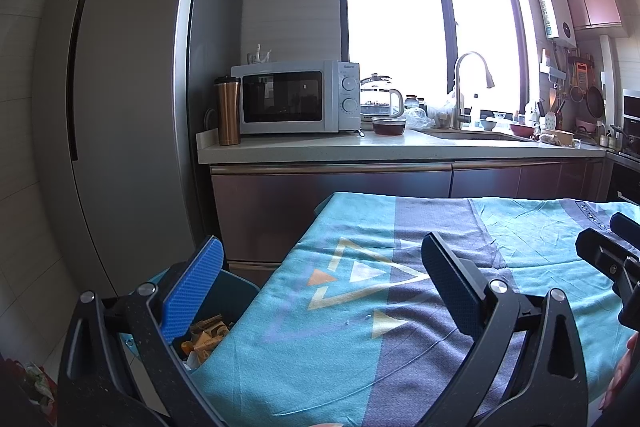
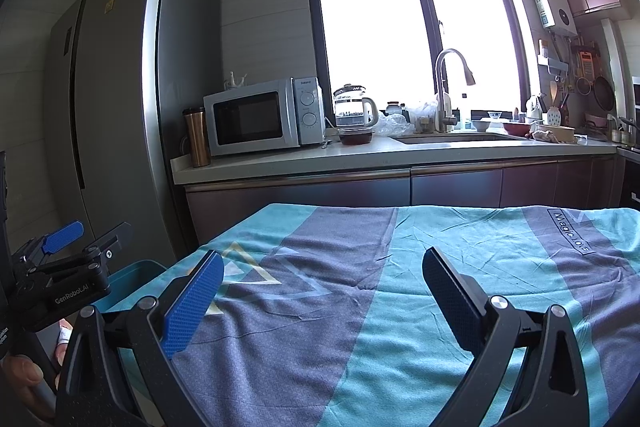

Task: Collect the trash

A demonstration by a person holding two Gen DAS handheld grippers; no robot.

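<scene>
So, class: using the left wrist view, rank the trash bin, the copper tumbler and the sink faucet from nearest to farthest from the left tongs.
1. Trash bin: nearest, just below the left tongs, at the table's left edge, with wrappers inside.
2. Copper tumbler: farther, on the counter's left end beside the microwave.
3. Sink faucet: farthest, by the window, to the right.
</scene>
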